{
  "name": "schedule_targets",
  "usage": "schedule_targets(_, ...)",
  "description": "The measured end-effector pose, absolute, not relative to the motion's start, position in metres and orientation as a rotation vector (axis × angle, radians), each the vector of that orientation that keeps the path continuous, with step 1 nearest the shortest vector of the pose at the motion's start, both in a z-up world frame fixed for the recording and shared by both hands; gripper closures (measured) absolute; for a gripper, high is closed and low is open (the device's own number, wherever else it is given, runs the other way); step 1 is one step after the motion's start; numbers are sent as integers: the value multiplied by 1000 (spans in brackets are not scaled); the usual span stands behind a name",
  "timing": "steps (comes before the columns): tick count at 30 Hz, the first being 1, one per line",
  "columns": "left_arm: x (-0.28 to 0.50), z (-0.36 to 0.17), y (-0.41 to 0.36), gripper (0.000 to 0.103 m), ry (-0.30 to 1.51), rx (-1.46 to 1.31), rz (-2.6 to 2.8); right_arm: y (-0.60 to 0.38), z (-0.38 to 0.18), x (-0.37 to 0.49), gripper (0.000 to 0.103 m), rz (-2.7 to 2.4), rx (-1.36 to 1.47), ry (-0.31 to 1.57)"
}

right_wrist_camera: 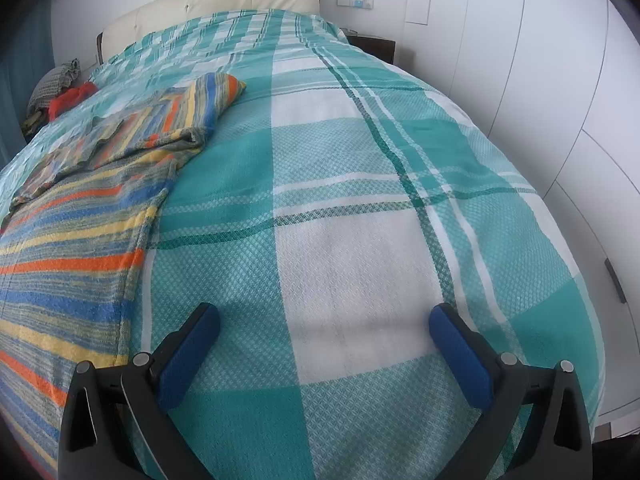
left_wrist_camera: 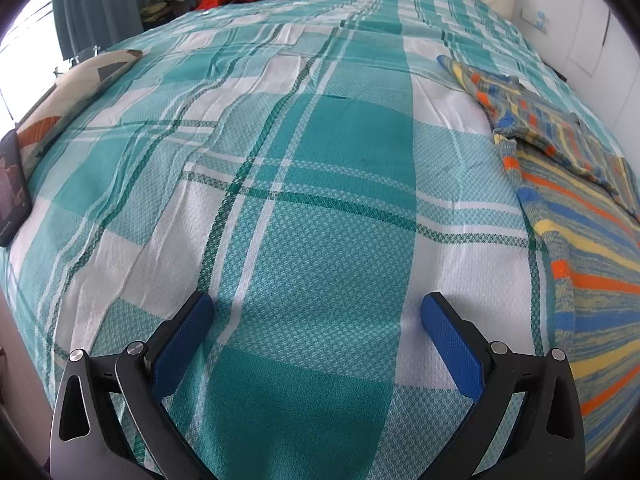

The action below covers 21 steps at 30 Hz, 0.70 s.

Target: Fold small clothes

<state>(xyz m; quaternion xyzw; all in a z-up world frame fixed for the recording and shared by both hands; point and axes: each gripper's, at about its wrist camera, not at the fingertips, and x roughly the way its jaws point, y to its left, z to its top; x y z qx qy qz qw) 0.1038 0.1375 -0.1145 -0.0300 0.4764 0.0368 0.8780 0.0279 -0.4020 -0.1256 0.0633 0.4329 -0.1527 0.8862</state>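
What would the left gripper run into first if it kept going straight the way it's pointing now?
Most likely only the teal plaid bedspread. The open left gripper points along bare cover; the striped knit garment lies off to its right, outside that line. Depth is hard to judge through the fisheye.

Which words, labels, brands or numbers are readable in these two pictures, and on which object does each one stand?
No text can be read.
Dark screen at the bed's left edge: it shows a picture, too blurred to read.
Wall plate beside the headboard: small blue marks, too small to read.
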Motion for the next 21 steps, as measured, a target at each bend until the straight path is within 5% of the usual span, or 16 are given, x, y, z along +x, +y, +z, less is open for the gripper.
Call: schedule_targets(21, 104, -115, 137, 1, 995, -58, 79, -400, -126, 28, 0, -318, 125, 899)
